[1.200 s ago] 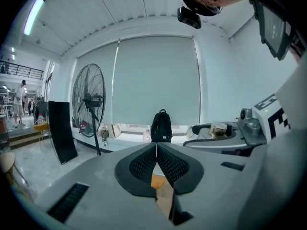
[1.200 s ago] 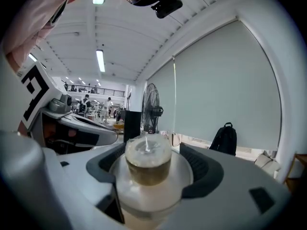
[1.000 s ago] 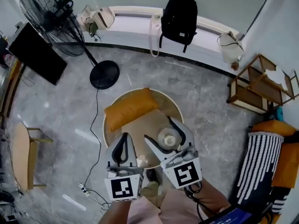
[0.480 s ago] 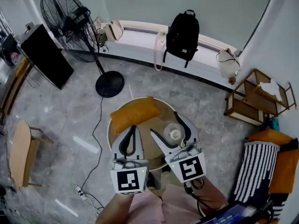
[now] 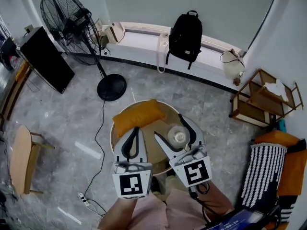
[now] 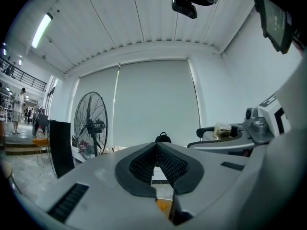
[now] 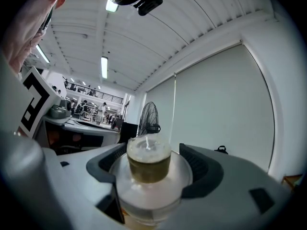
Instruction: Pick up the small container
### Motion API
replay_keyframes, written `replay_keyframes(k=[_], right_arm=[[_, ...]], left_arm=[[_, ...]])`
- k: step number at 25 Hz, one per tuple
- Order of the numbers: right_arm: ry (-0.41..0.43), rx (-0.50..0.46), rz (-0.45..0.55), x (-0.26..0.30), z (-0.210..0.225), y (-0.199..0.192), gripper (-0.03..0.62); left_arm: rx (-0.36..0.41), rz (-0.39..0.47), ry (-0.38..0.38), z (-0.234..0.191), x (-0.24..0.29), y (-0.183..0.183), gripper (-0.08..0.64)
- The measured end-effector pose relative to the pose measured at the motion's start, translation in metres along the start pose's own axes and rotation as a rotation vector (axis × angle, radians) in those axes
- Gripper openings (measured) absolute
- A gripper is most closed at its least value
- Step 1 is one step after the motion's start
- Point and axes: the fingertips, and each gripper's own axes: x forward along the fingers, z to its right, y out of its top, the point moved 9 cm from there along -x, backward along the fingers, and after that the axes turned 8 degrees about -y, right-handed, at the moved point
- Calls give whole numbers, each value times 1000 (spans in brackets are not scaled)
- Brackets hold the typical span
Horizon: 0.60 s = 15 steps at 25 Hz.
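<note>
The small clear container (image 5: 177, 137) with a pale lid sits between the jaws of my right gripper (image 5: 171, 130), held above the round table (image 5: 113, 134). In the right gripper view the container (image 7: 148, 169) fills the gap of the right gripper (image 7: 149, 158), both black pads pressed on its sides; a yellowish band shows under its lid. My left gripper (image 5: 135, 131) hangs just to the left, its jaws closed on nothing. From the left gripper view, the left gripper (image 6: 156, 150) has its pads touching, and the container (image 6: 223, 130) shows at the right.
An orange cushion (image 5: 139, 115) lies on the table's far left part. A standing fan (image 5: 72, 25) and a black panel (image 5: 45, 56) stand at the left, a black backpack (image 5: 185, 30) on the ledge behind, a wooden shelf (image 5: 261, 99) at the right.
The head view has shifted a little, so the room sits differently in frame. Both grippers keep about the same place over the table, and the right one stays closed on the container.
</note>
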Motion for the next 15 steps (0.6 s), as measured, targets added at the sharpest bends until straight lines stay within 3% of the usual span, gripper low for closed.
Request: replay_keyframes(k=[15], right_arm=[[-17, 10, -7, 0, 5, -2, 351]], left_arm=[[1, -4, -17, 3, 7, -1, 12]])
